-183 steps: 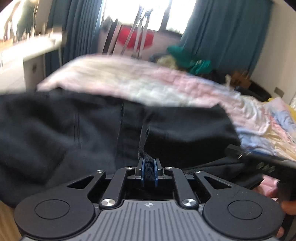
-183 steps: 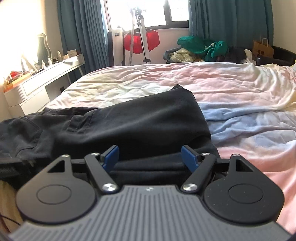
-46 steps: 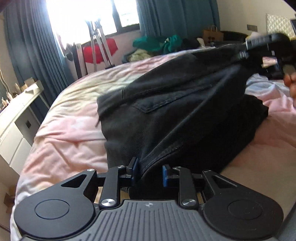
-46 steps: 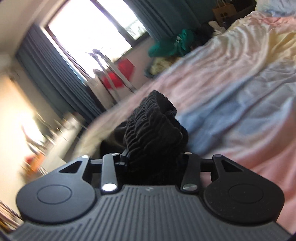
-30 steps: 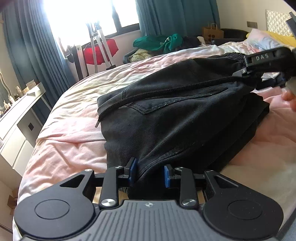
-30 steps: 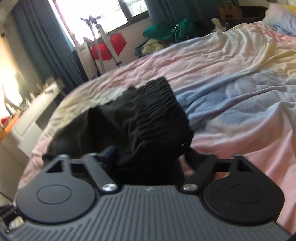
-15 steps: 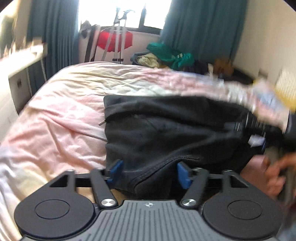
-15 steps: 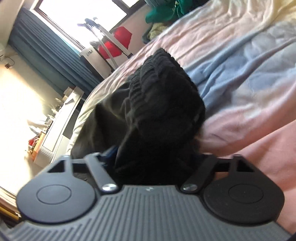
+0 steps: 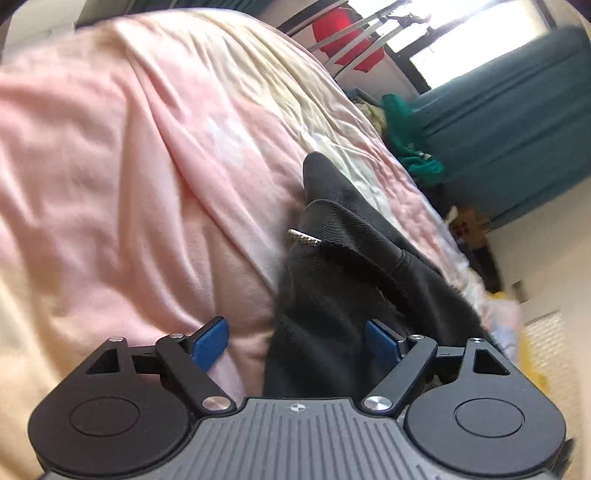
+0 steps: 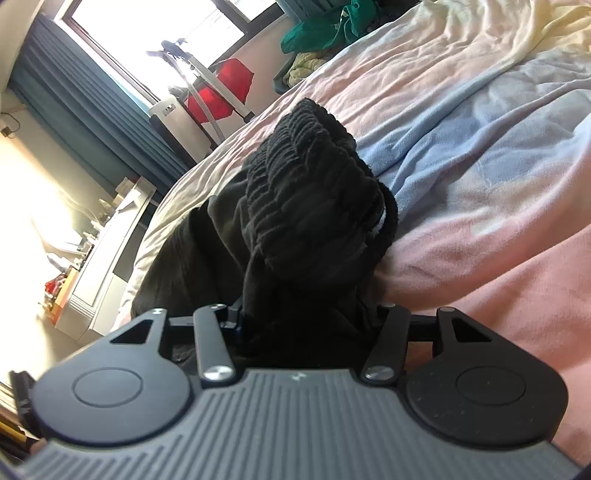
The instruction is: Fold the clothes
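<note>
The black trousers lie in a bunched heap on the bed sheet, which is pink on the near side and pale yellow farther off. In the left wrist view the left gripper has its blue pads spread wide; the near edge of the cloth sits between them without either pad pressing on it. In the right wrist view the ribbed waistband rises in a thick roll straight ahead of the right gripper, whose jaws are closing with the black cloth packed between them; the pads are hidden by the fabric. Far off stand teal curtains, a bright window, a red item on a rack and a green clothes pile.
</note>
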`<action>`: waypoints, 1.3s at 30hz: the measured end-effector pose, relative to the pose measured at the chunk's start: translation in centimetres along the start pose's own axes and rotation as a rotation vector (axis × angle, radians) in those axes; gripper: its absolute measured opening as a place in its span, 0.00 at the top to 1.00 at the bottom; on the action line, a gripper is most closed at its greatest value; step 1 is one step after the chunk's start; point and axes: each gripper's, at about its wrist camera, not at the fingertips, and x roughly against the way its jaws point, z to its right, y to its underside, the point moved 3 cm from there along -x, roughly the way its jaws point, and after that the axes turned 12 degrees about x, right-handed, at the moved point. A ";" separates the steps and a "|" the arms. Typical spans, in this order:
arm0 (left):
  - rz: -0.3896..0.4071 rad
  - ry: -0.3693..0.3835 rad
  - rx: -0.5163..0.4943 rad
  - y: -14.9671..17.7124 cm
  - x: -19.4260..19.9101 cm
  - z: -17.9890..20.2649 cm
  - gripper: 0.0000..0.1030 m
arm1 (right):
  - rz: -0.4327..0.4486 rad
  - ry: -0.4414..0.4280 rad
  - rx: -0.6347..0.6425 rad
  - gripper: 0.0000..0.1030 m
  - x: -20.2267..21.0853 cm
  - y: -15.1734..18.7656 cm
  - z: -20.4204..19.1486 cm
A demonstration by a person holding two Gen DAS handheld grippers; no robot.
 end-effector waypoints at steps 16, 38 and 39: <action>-0.082 0.074 -0.139 3.2 -0.6 2.4 0.22 | 0.047 -0.009 -0.053 0.54 0.0 -0.2 0.4; 0.172 0.054 -0.325 7.2 5.5 10.1 0.79 | 0.246 -0.095 0.020 0.68 6.6 -4.9 -4.3; 0.180 0.067 -0.330 7.4 5.7 11.1 0.79 | 0.258 -0.102 0.017 0.68 7.4 -5.5 -4.1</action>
